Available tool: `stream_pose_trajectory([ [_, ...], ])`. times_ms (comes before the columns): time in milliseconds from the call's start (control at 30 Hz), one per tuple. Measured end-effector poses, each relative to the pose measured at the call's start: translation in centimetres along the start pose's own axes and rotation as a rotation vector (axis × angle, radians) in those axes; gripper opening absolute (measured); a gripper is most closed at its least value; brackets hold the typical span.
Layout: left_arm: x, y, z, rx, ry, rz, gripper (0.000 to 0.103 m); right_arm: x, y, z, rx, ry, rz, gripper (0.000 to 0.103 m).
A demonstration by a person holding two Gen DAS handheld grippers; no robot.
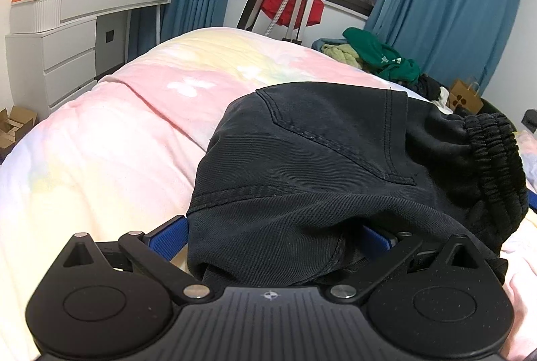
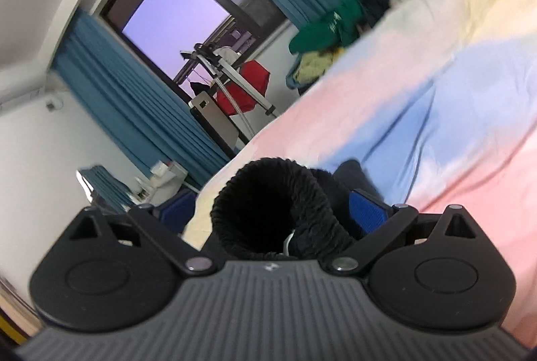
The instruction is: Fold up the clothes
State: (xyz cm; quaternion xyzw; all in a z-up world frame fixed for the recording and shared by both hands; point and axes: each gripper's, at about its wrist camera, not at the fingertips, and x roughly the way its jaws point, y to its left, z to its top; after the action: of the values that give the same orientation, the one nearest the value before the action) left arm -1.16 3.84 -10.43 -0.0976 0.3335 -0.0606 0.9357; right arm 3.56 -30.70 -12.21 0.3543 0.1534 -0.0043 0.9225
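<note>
left gripper (image 1: pixel 268 236) pinching black pants (image 1: pixel 335 159) fabric | right gripper (image 2: pixel 272 220) clamping elastic waistband (image 2: pixel 272 203) — garment held by two points over bed (image 1: pixel 117 142) for folding

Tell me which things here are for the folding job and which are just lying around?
For the job: black twill trousers with ribbed elastic waistband, left gripper, right gripper, pastel tie-dye bedspread.

Lying about: green sweatshirt heap, brown paper bag, white dressing table.
</note>
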Motion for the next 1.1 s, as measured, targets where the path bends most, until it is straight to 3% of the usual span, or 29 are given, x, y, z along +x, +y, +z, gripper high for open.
stream_pose_trajectory([
  [67,0.0,0.0,0.0,-0.001,0.001,0.000,0.103,0.0,1.1,-0.2,-0.075,-0.003,-0.017,0.100],
  [200,-0.1,-0.1,0.0,-0.001,0.002,0.001,0.103,1.5,3.6,-2.2,-0.306,0.046,-0.172,0.100],
  [267,-0.1,-0.2,0.1,-0.002,0.002,0.001,0.103,2.3,3.5,-2.8,-0.341,0.082,-0.232,0.100],
  [367,-0.1,-0.2,0.1,-0.002,-0.001,-0.002,0.103,3.3,1.3,-2.4,-0.227,0.124,-0.290,0.100],
  [467,0.0,-0.2,0.2,-0.008,-0.002,-0.006,0.103,3.5,-3.2,-1.2,0.078,0.148,-0.230,0.099],
  [567,0.3,0.0,0.2,-0.018,0.001,-0.013,0.103,3.9,-6.1,-1.4,0.287,0.197,-0.155,0.087],
  [600,0.3,0.0,0.2,-0.022,0.002,-0.015,0.103,3.9,-6.5,-1.5,0.320,0.209,-0.143,0.077],
  [700,0.3,0.4,0.3,-0.040,0.000,-0.016,0.103,3.2,-4.4,-1.2,0.186,0.177,-0.154,0.059],
  [800,0.2,1.4,0.5,-0.096,-0.007,-0.021,0.103,2.5,-2.5,-0.8,0.051,0.132,-0.154,0.050],
  [867,0.7,2.6,0.7,-0.152,0.009,-0.040,0.103,2.8,-2.7,-0.7,0.033,0.135,-0.163,0.047],
  [967,1.3,4.2,0.8,-0.217,0.040,-0.057,0.103,3.6,-4.0,-0.5,0.066,0.169,-0.186,0.053],
  [1033,1.2,4.9,0.9,-0.238,0.036,-0.052,0.103,4.0,-4.7,-0.4,0.089,0.196,-0.186,0.071],
  [1067,1.1,5.2,1.0,-0.247,0.031,-0.047,0.103,4.1,-4.7,-0.4,0.083,0.200,-0.201,0.089],
  [1100,1.0,5.5,1.1,-0.256,0.025,-0.041,0.103,4.1,-4.7,-0.4,0.077,0.204,-0.215,0.093],
])
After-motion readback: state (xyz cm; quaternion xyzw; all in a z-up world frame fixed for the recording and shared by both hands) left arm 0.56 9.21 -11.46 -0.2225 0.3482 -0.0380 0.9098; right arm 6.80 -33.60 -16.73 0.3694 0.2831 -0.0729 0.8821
